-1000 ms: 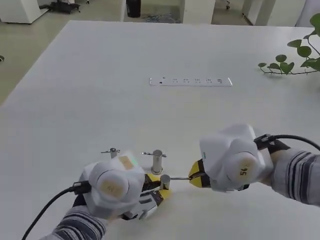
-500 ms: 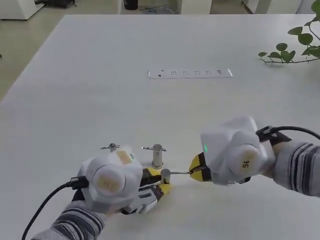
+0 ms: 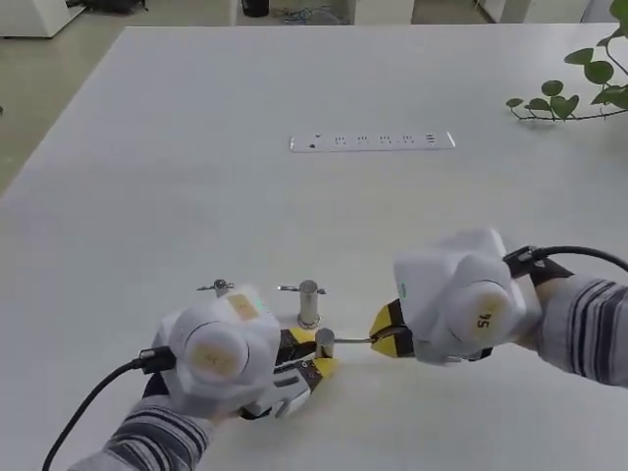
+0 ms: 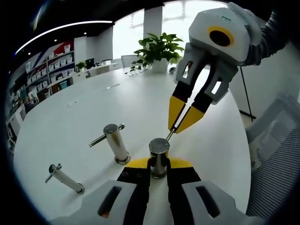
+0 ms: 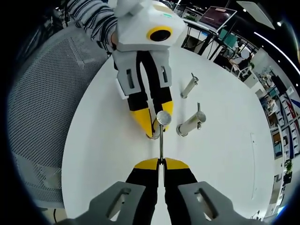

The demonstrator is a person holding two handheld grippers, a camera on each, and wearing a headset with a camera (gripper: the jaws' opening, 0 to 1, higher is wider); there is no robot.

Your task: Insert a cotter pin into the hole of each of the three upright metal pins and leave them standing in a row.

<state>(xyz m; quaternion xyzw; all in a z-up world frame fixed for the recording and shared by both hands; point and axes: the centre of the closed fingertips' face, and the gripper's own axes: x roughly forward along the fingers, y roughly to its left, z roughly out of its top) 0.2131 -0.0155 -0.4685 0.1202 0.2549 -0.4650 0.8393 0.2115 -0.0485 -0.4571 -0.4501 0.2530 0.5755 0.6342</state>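
Gripping with both tools over a plain white tabletop (image 3: 196, 177), I have my left gripper (image 4: 159, 165) closed snugly around the lower shaft of a short upright cylindrical steel pin (image 4: 159, 151), which stands right between its yellow-tipped black jaws with its round flat head rising just above them. My right gripper (image 5: 161, 163) faces the left one from the opposite side, its jaws pinched fully together on the near end of a thin straight silvery cotter pin (image 5: 161, 140). That cotter pin runs straight out ahead of the right jaws and its far tip meets the head of the held steel pin; I cannot tell whether the tip has entered the hole or is only touching the side. Just beyond the left jaws, a little to their left, a second steel pin of the same kind (image 4: 116, 143) stands upright on the table with a cotter pin (image 4: 97, 139) already crossing through it near the top. Farther to the left of those jaws stands a third matching steel pin (image 4: 63, 177), also with a small looped cotter pin head showing at its top. Neither of these two is touched by either gripper. Well beyond both pairs of jaws, a long flat white power strip (image 3: 373, 142) lies across the table, and leafy green plant stems (image 3: 579, 108) trail over the far right corner.
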